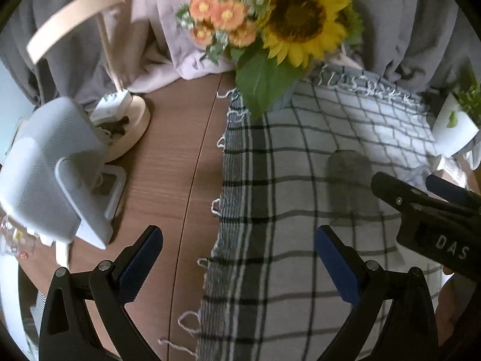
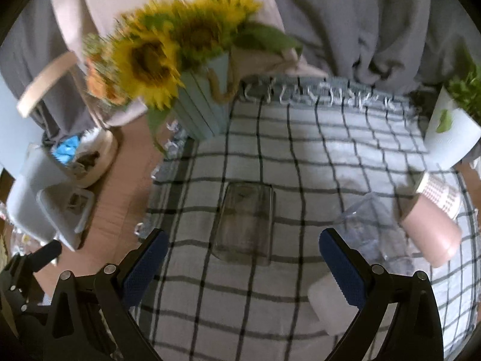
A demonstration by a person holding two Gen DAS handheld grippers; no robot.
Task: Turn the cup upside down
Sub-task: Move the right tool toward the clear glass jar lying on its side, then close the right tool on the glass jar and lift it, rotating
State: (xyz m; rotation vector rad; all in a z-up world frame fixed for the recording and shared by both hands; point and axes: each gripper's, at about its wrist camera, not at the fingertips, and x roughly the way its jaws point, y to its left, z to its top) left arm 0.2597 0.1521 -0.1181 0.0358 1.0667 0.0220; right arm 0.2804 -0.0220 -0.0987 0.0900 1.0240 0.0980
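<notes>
A clear glass cup point(image 2: 245, 224) stands on the checked cloth point(image 2: 330, 156), wider at the bottom than the top; I cannot tell which end is up. My right gripper point(image 2: 243, 267) is open and empty, just short of the cup, with the cup centred ahead of the gap between its fingers. In the left wrist view the cup shows only as a faint grey shape point(image 1: 348, 180). My left gripper point(image 1: 239, 258) is open and empty over the cloth's left edge point(image 1: 228, 210). The right gripper's body point(image 1: 430, 219) shows at the right of that view.
A sunflower bouquet point(image 2: 156, 57) in a pale blue holder stands at the back left. A pink tumbler point(image 2: 433, 228) lies at the right near crumpled clear plastic point(image 2: 369, 219). A white plant pot point(image 2: 451, 138) stands at the back right. A white speaker point(image 1: 45, 174) and a lamp base point(image 1: 126, 126) stand on the wooden table at the left.
</notes>
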